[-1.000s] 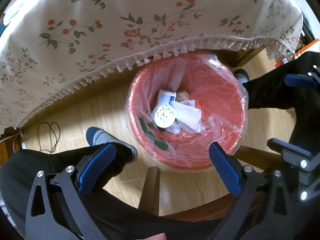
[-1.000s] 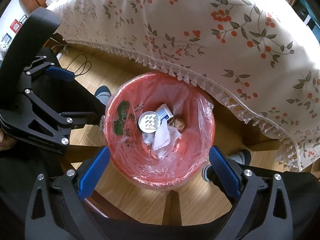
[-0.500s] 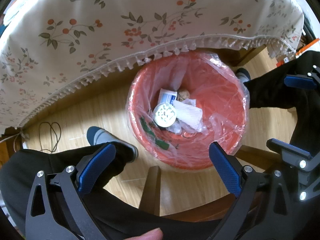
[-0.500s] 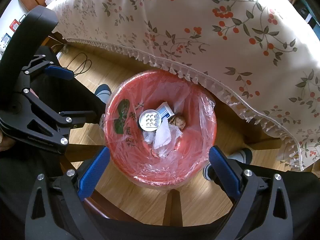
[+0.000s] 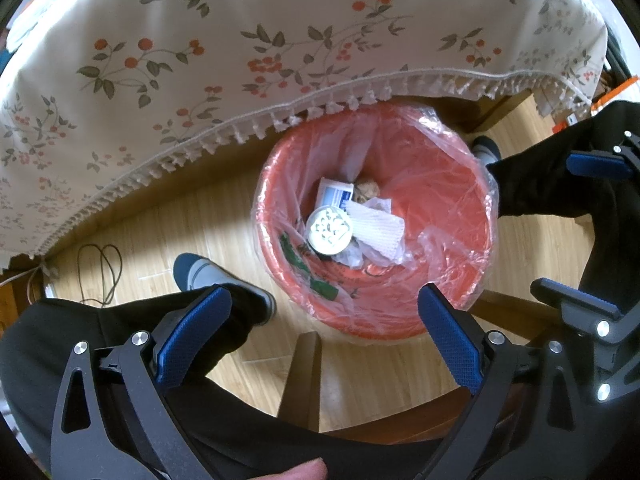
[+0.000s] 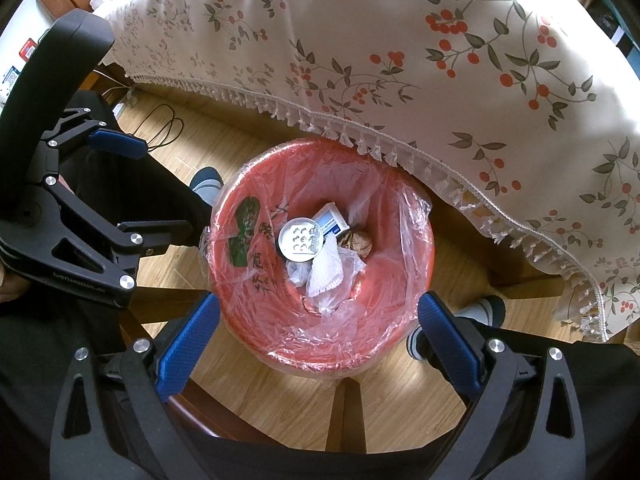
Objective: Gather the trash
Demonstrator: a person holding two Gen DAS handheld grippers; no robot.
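A red bin (image 5: pixel 452 216) lined with a clear plastic bag stands on the wooden floor, half under the table's edge; it also shows in the right wrist view (image 6: pixel 416 248). Inside lie a round white lid (image 5: pixel 329 229), a white foam net (image 5: pixel 378 229), a blue-and-white packet (image 5: pixel 335 196) and a crumpled brown scrap (image 5: pixel 366 191). My left gripper (image 5: pixel 325 334) is open and empty above the bin's near rim. My right gripper (image 6: pixel 318 336) is open and empty above the bin too. The left gripper also shows in the right wrist view (image 6: pixel 132 184).
A floral tablecloth with a fringe (image 5: pixel 240 60) hangs over the table beyond the bin. The person's legs and socked feet (image 5: pixel 208 276) flank the bin. Wooden chair parts (image 5: pixel 302 376) lie below the grippers. A black cable (image 5: pixel 100 268) lies on the floor at left.
Both views have shifted slightly; the bin sits a little higher in the right wrist view. Both grippers stay open and empty, and the trash has not moved.
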